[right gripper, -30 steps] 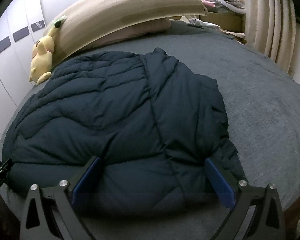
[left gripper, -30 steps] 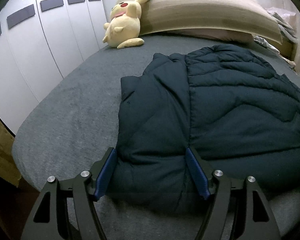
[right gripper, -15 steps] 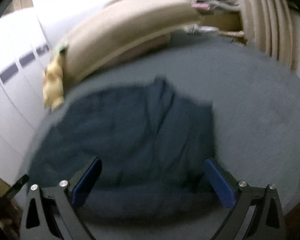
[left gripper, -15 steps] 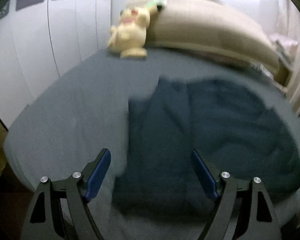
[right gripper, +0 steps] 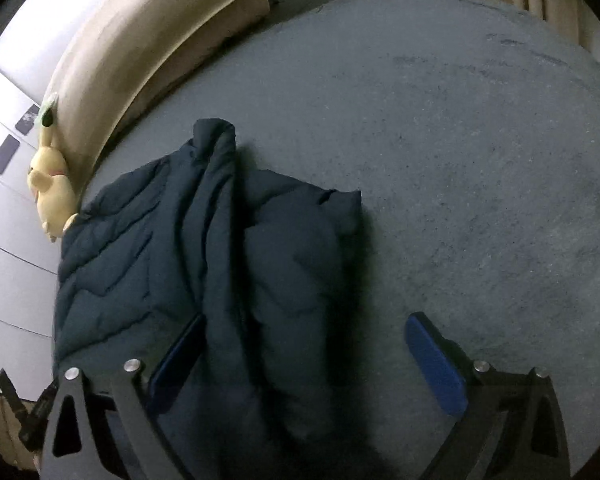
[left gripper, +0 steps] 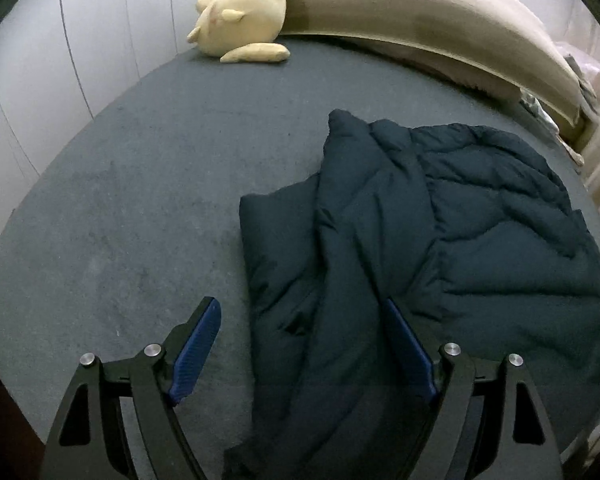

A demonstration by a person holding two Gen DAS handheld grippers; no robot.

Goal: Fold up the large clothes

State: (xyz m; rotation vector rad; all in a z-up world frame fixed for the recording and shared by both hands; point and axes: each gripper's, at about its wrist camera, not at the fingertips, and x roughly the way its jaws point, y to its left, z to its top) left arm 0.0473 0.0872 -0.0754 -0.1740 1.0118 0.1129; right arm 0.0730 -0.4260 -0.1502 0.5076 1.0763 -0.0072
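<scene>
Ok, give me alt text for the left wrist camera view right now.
A dark navy puffer jacket lies rumpled on a grey bed, its near edge between the open blue-padded fingers of the left gripper. A yellow plush toy leans against a beige headboard at the far end.

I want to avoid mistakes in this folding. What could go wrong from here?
1. The puffy jacket looks thick, so its folded side panel may spring open again.
2. Both sets of jaws stand wide over it, gripping nothing; closing here may catch only the top layer.
3. Its near edge lies close to the bed edge and might slide off.
</scene>
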